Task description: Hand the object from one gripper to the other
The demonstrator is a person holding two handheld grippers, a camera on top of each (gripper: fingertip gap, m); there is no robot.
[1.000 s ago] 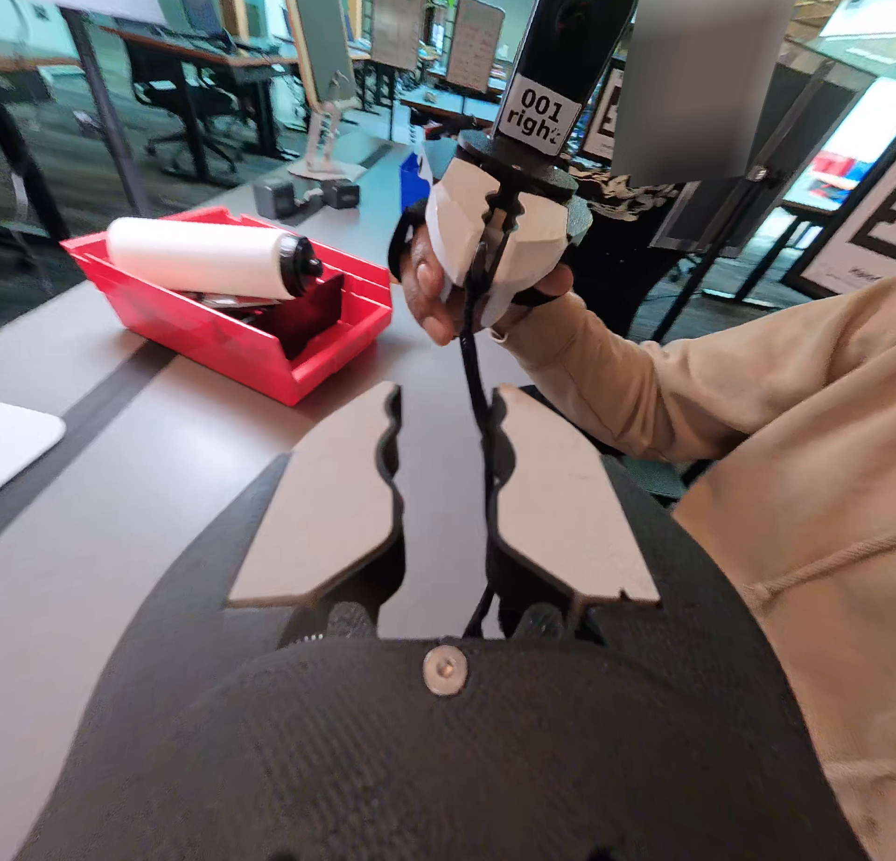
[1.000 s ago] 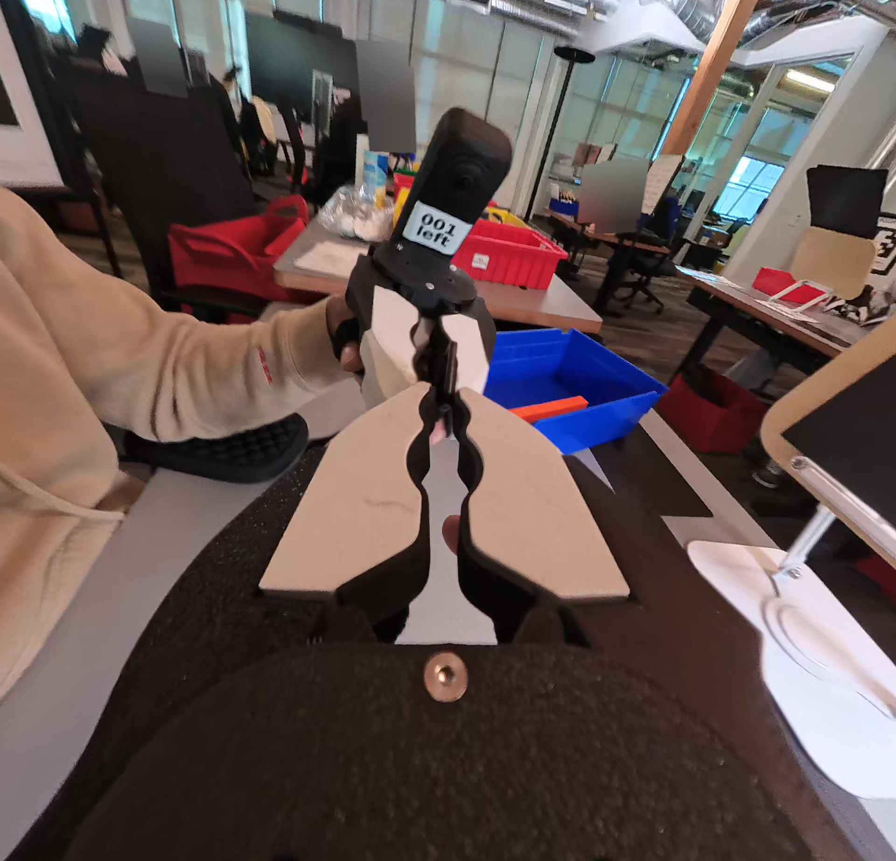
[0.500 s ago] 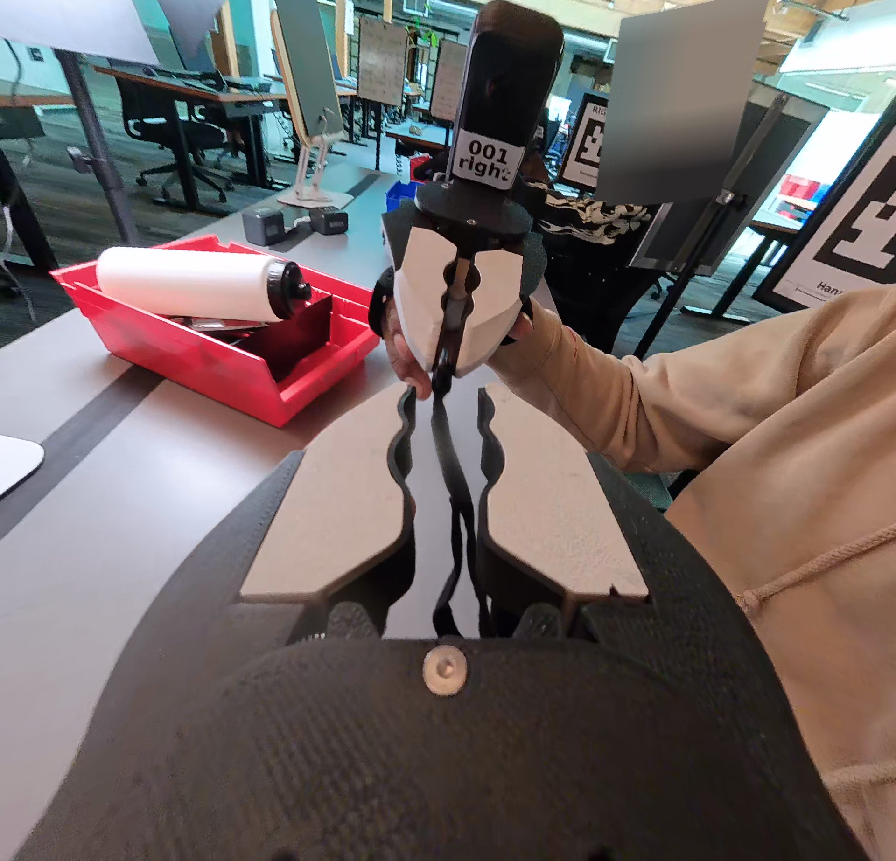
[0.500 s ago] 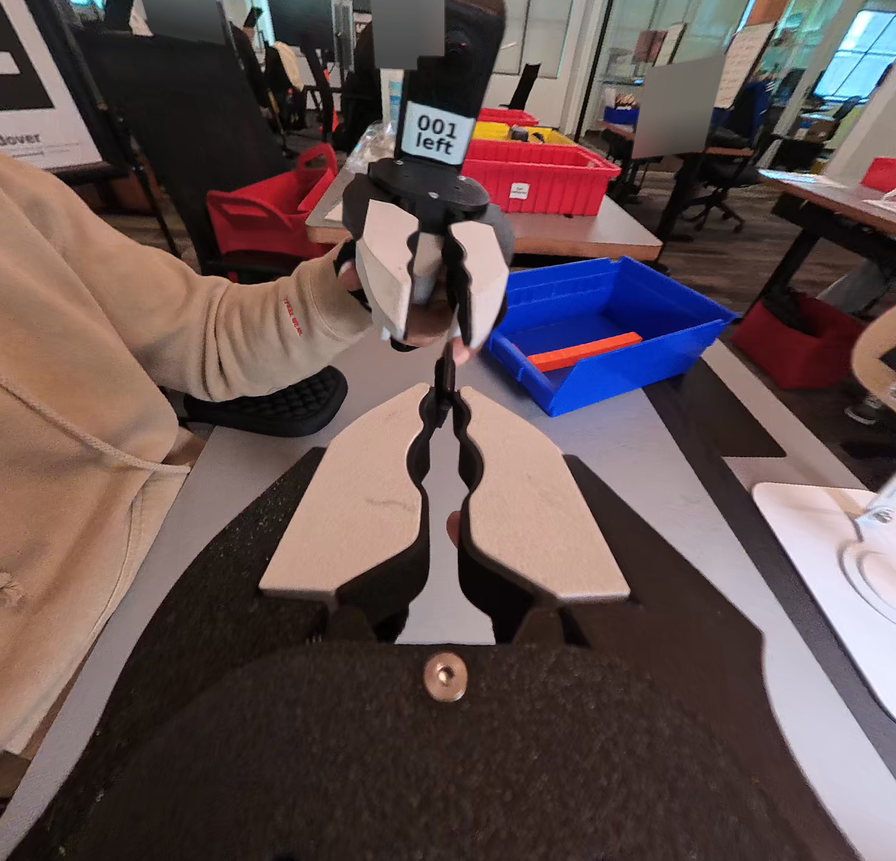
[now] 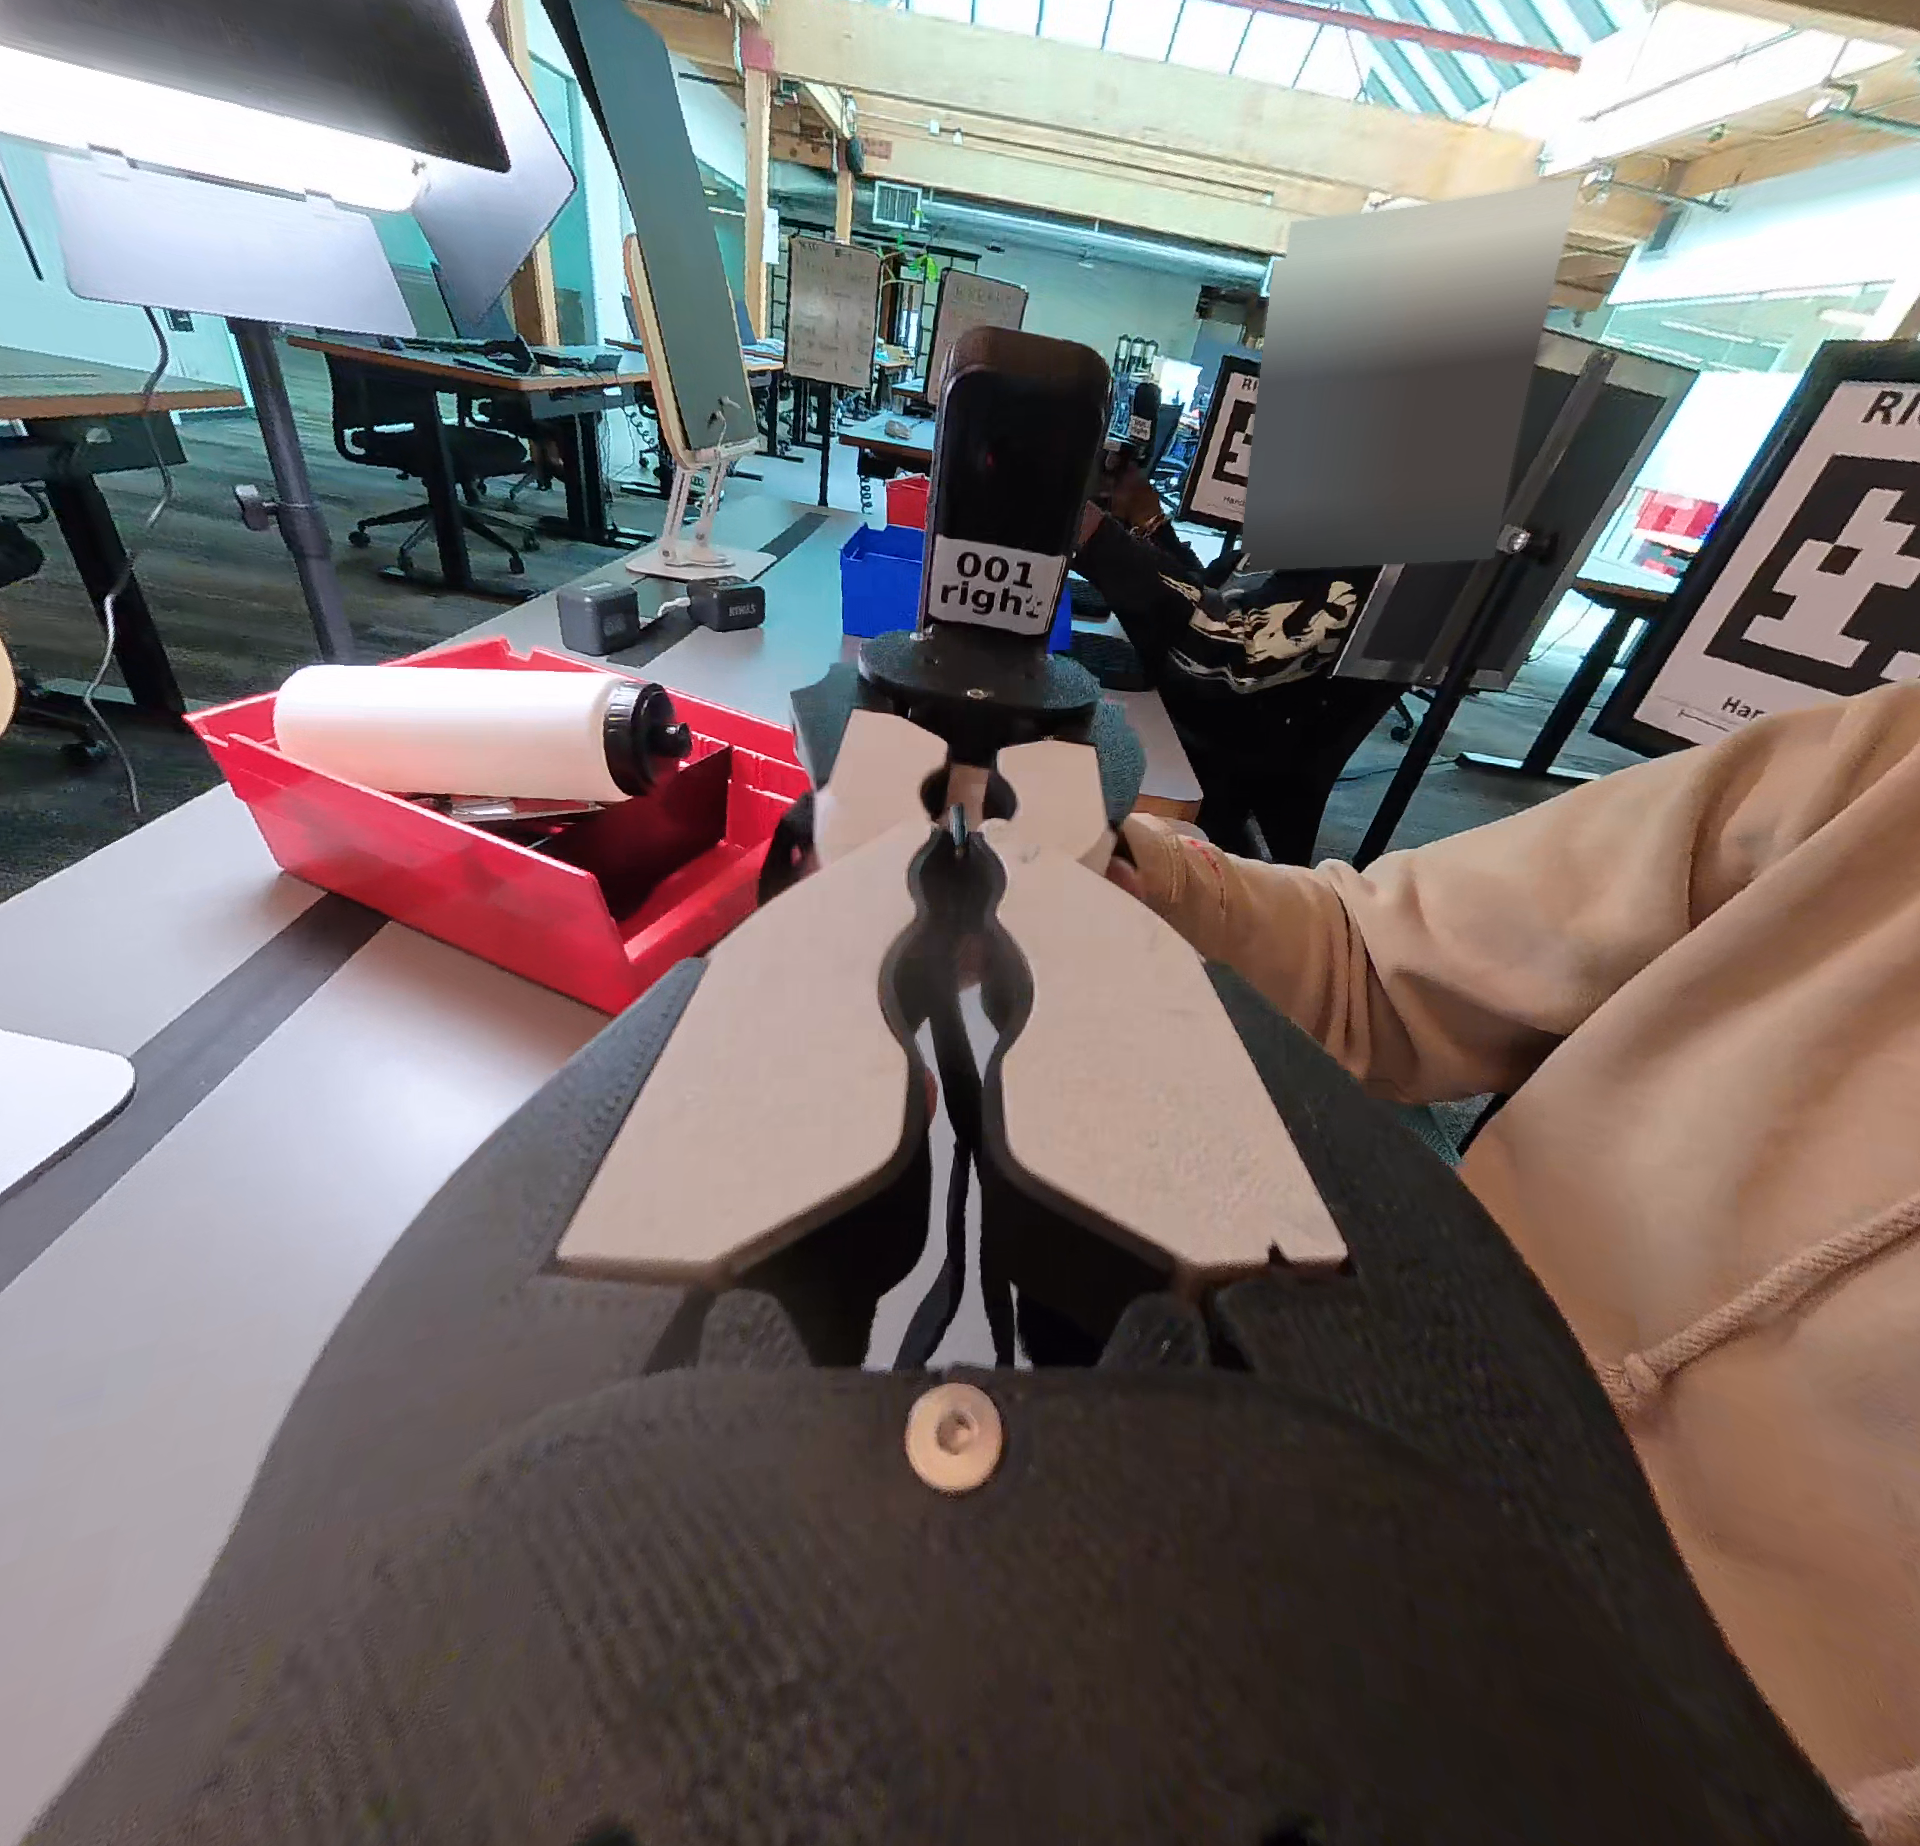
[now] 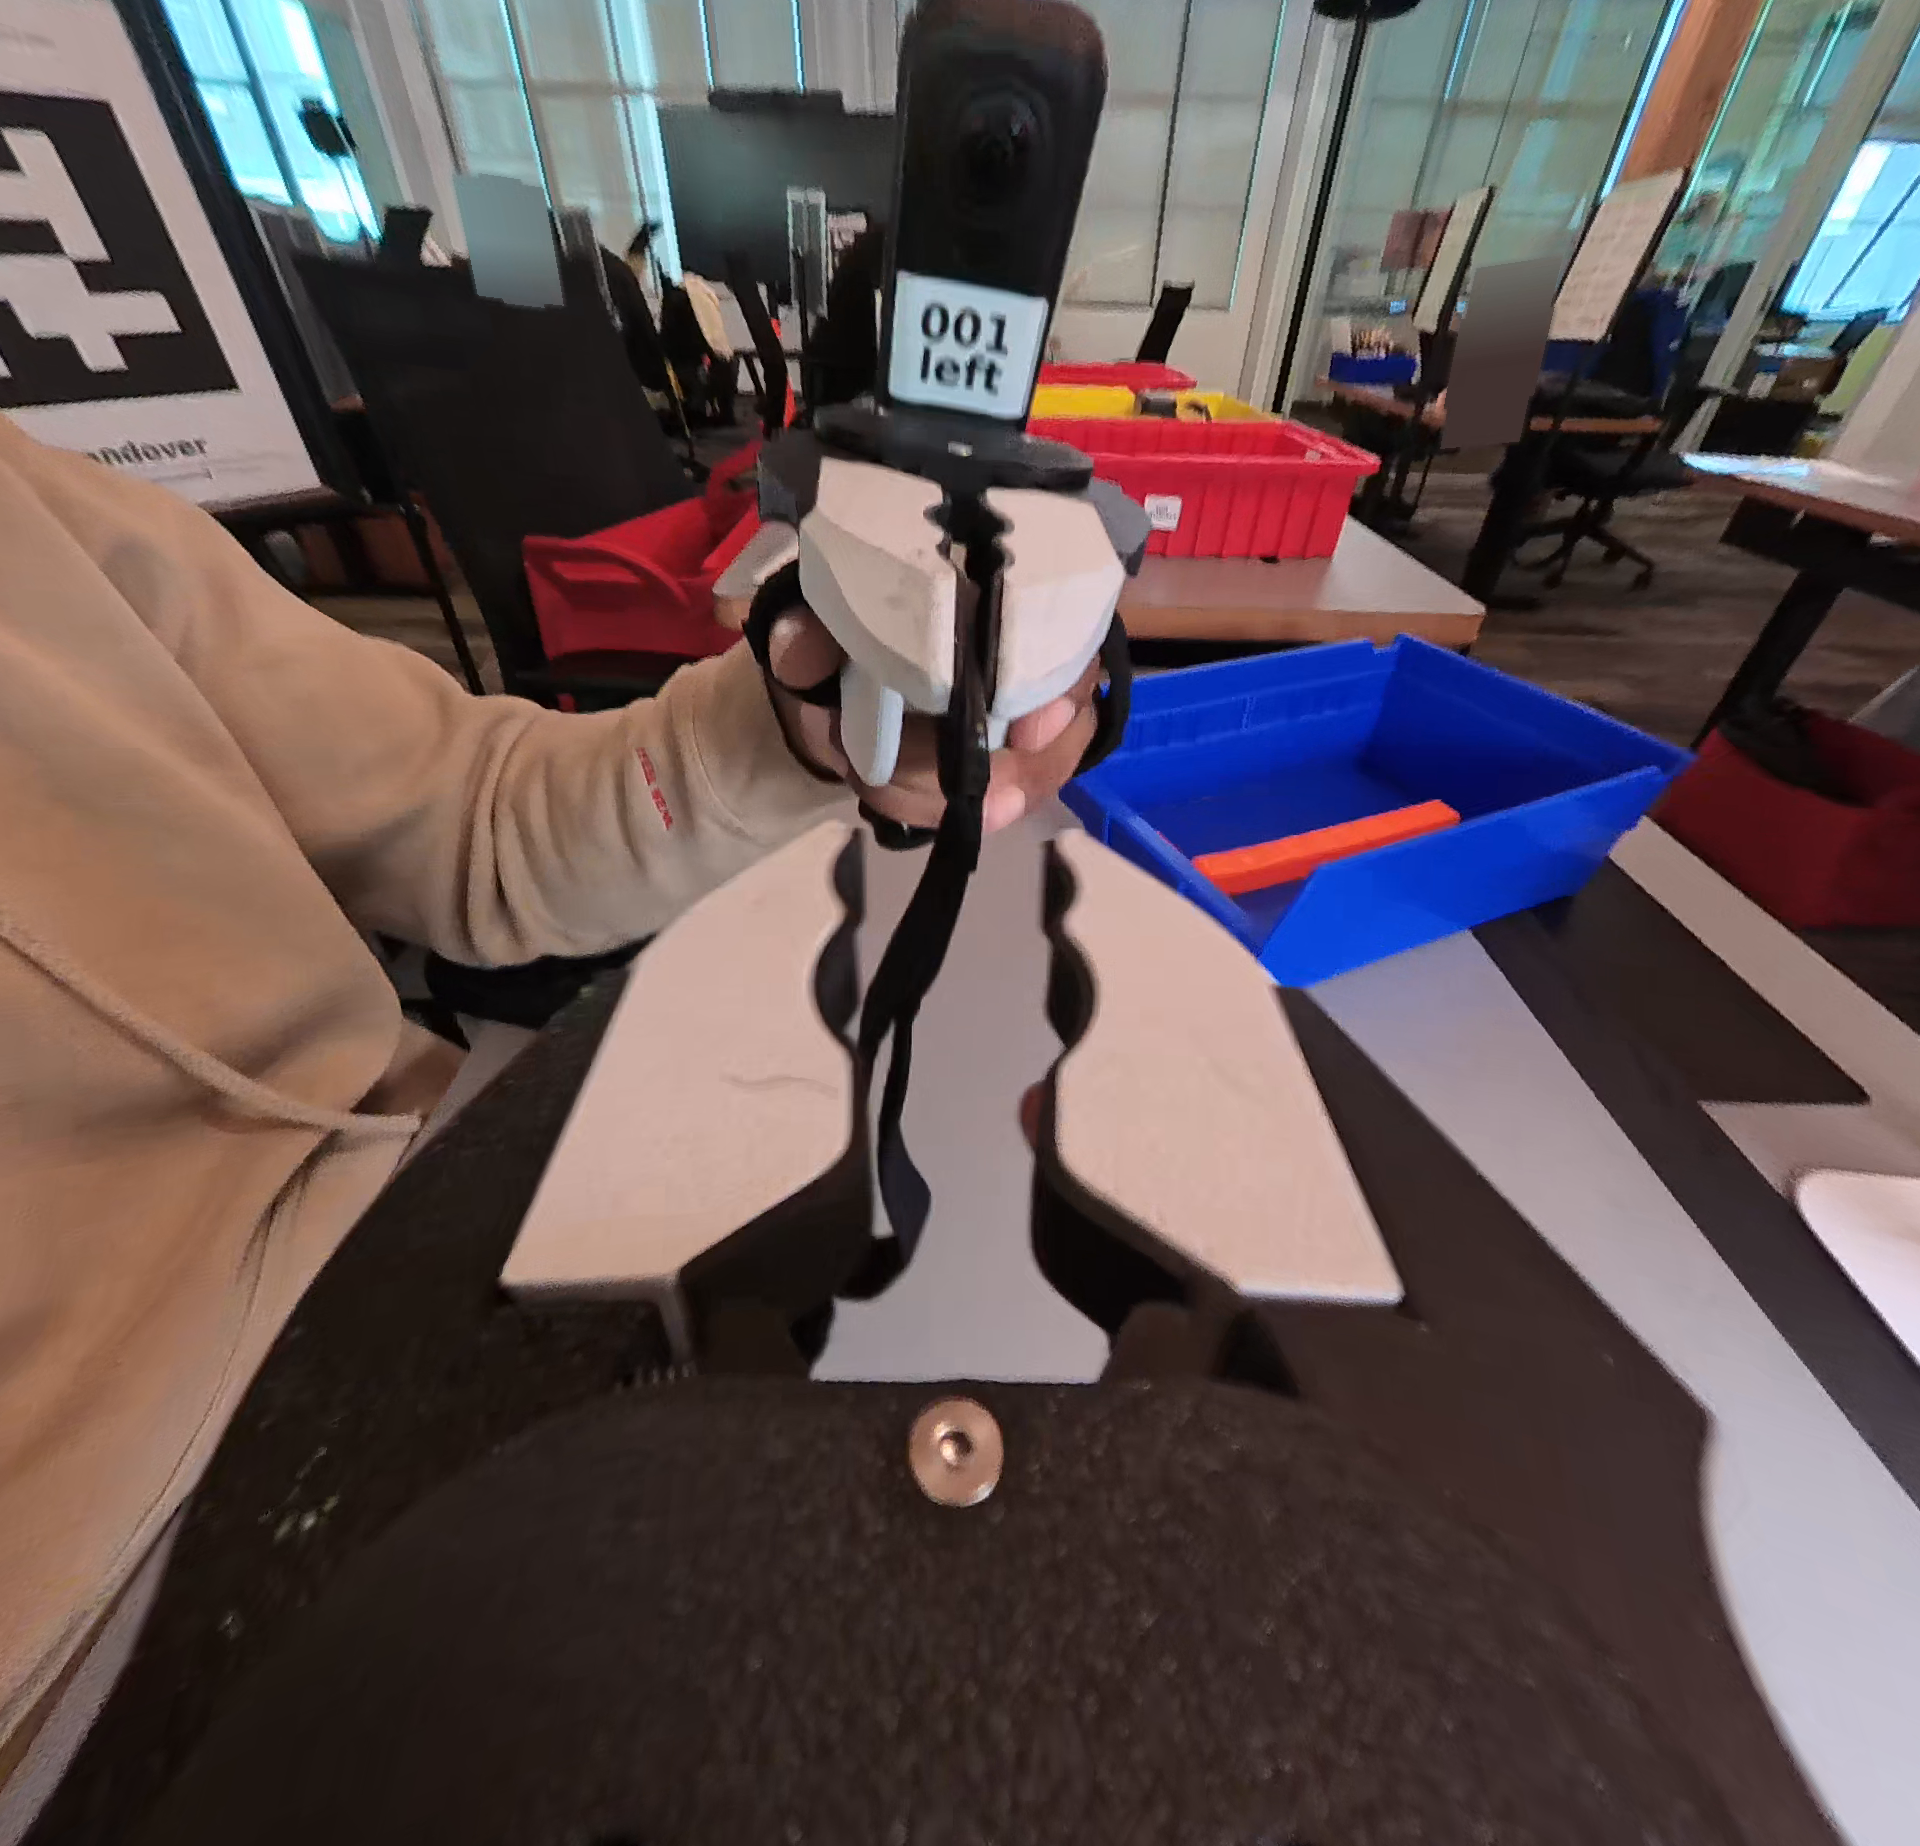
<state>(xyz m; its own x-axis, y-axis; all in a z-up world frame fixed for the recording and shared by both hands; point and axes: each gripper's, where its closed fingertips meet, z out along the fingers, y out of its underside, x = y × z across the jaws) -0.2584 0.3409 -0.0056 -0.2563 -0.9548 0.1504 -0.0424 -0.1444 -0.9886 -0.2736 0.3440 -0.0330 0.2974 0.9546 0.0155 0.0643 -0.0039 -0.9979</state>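
A thin black fabric strap (image 6: 925, 955) is hanging at frame centre, running down from the left gripper (image 5: 957, 840), whose grey fingers are pinching it at their tips. The right gripper (image 6: 954, 840) is standing spread, the strap dangling between its fingers without clear contact. A blue plastic bin (image 6: 1475, 861) holding an orange bar (image 6: 1325, 846) is sitting at right; a red plastic bin (image 5: 488, 882) carrying a white bottle (image 5: 457, 731) is sitting at the left wrist view's left

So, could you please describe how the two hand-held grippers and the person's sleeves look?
Each hand-held gripper, left and right, has pale grey wavy-edged fingers on a textured black body with a silver screw, plus a black camera bearing a white sticker. The sleeves are beige hoodie fabric.
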